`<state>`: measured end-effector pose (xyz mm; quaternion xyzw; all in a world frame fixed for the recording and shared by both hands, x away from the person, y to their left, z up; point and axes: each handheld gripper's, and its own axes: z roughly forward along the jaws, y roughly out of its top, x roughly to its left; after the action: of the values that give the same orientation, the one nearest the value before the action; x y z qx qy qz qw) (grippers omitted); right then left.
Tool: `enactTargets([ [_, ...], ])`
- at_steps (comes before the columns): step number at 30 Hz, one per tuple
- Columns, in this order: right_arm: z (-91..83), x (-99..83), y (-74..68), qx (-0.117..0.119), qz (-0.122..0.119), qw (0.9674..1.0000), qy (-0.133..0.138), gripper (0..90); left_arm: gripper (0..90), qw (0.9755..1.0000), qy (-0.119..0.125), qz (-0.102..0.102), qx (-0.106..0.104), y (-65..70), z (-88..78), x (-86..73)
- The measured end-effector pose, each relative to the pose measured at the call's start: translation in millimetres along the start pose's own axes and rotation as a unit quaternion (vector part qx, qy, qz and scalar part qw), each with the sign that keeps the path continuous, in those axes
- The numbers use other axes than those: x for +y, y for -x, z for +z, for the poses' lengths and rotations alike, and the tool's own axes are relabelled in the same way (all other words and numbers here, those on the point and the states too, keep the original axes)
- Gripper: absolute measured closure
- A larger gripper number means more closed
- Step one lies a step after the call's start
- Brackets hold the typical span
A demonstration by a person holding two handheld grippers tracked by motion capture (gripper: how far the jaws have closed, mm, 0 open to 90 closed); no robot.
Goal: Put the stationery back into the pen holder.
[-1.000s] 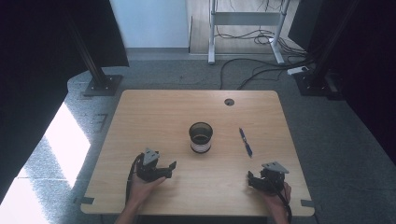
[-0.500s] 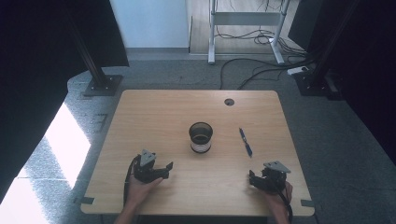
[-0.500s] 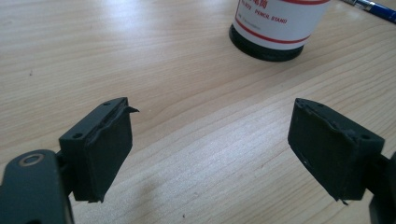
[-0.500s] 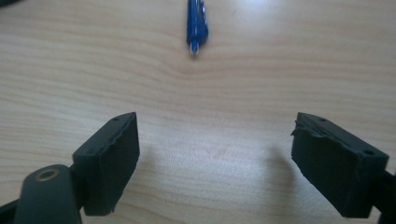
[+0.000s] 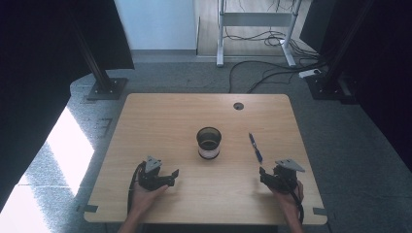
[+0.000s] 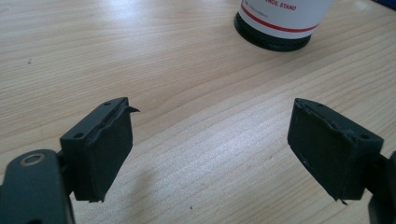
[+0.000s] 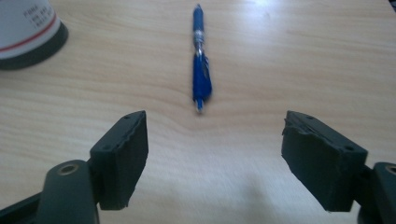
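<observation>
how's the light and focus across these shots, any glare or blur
High view: a bright patch of light falls on the floor left of the table, whose top is evenly lit; dark panels frame both sides. Left gripper view: soft glare on the wood at top left, and the cup is sharp enough to read part of its print. Right gripper view: the blue pen is slightly soft, with glare on the wood at the far edge.

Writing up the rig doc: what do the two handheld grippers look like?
Both alike: the left gripper and right gripper have black bodies, a grey three-cornered plate on top and a black trailing cable. Fingers are blocky black slabs with frayed rubber facing and small screw holes. Forearms are bare, no sleeves.
</observation>
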<state>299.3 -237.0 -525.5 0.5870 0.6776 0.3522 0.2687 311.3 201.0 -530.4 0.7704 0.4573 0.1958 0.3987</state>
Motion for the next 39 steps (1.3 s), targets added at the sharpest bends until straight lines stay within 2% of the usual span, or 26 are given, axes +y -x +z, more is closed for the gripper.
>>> enactTargets([
  [5,10.0,12.1,-5.7,0.02,-0.003,0.9998,0.0,27.6,14.5,1.0,0.002,-0.003,-0.003,-0.2,-2.0,0.1],
  [9,16.2,18.9,-9.6,0.017,-0.016,0.9997,0.001,31.5,14.6,1.0,0.001,-0.003,-0.006,1.8,-1.2,0.6],
  [19,29.9,39.1,-12.0,0.019,-0.019,0.9996,0.002,34.0,14.7,0.9998,-0.01,0.001,-0.016,6.2,2.7,-1.4],
  [31,53.4,60.5,-5.5,0.024,0.004,0.9997,0.001,38.2,15.0,0.9995,-0.017,0.008,-0.026,8.0,3.4,-0.9],
  [34,60.6,64.4,-3.1,0.025,0.01,0.9996,-0.008,39.8,15.0,0.9994,-0.017,0.009,-0.028,7.9,2.8,-0.6],
  [39,69.5,71.7,-3.6,0.027,0.004,0.9996,-0.006,42.9,15.0,0.9992,-0.019,0.012,-0.033,7.8,2.6,0.0],
])
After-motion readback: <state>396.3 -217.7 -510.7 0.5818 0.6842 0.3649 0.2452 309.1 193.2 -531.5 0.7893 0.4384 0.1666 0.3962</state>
